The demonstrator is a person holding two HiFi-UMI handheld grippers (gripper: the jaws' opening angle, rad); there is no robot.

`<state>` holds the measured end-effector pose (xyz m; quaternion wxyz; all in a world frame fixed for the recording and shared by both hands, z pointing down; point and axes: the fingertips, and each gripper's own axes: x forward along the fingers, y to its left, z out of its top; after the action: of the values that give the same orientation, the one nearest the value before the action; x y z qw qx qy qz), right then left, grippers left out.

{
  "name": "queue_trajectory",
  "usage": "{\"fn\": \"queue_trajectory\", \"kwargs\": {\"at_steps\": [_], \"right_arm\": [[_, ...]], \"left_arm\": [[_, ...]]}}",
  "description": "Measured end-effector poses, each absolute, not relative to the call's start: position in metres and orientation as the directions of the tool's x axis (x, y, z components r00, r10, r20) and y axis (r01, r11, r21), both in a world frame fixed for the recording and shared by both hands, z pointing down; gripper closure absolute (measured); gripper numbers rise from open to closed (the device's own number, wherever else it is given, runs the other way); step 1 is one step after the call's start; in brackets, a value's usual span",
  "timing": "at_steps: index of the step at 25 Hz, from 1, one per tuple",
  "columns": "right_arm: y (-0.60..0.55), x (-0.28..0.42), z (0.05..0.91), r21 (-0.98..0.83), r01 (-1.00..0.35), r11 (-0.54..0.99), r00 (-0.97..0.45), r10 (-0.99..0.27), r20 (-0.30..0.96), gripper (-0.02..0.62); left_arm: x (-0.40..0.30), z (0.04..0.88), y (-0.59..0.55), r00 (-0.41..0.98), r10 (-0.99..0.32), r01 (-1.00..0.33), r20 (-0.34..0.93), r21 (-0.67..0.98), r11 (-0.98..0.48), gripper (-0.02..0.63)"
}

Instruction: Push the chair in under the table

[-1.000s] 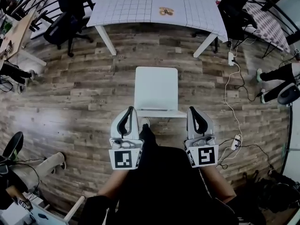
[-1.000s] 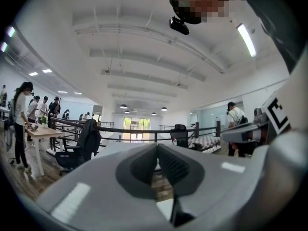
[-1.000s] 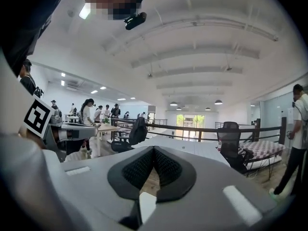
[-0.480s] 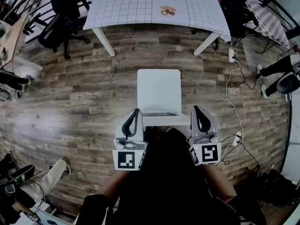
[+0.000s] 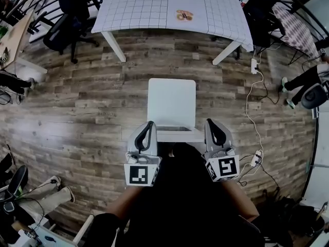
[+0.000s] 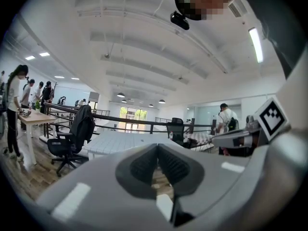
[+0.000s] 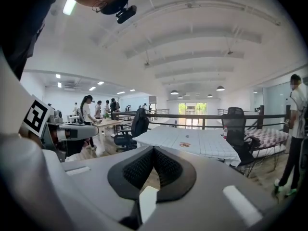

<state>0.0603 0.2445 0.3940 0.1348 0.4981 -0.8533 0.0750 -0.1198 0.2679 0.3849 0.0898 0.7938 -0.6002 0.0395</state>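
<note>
The left tongs [image 5: 149, 123] and right tongs [image 5: 209, 121] are held fully closed on nothing, flanking the backrest of the chair [image 5: 171, 102]; the bench [image 5: 139, 6] is seen at 12 o'clock.

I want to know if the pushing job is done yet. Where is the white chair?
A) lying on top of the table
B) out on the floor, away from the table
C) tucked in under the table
B: the white chair stands on the wooden floor, with bare boards between it and the table.
</note>
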Motion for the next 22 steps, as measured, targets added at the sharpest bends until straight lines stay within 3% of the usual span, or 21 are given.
{"fn": "queue_trajectory", "kwargs": {"at_steps": [5, 12, 15, 22], "right_arm": [[0.245, 0.055, 0.407, -0.002, -0.804, 0.594, -0.559, -0.755, 0.344, 0.597], [0.249, 0.065, 0.426, -0.060, -0.805, 0.590, -0.562, -0.726, 0.396, 0.595], [0.254, 0.068, 0.442, -0.071, -0.781, 0.621, -0.578, -0.674, 0.459, 0.545], [0.279, 0.066, 0.493, -0.073, -0.657, 0.751, -0.620, -0.483, 0.618, 0.505]], "left_arm": [[-0.111, 0.401, 0.273, 0.263, -0.936, -0.965, 0.235, 0.052, -0.259, 0.595], [-0.110, 0.435, 0.281, 0.292, -0.895, -0.951, 0.337, 0.007, -0.308, 0.570], [-0.104, 0.449, 0.283, 0.313, -0.862, -0.940, 0.400, 0.002, -0.340, 0.541], [-0.082, 0.487, 0.294, 0.474, -0.717, -0.847, 0.511, 0.040, -0.531, 0.451]]}}
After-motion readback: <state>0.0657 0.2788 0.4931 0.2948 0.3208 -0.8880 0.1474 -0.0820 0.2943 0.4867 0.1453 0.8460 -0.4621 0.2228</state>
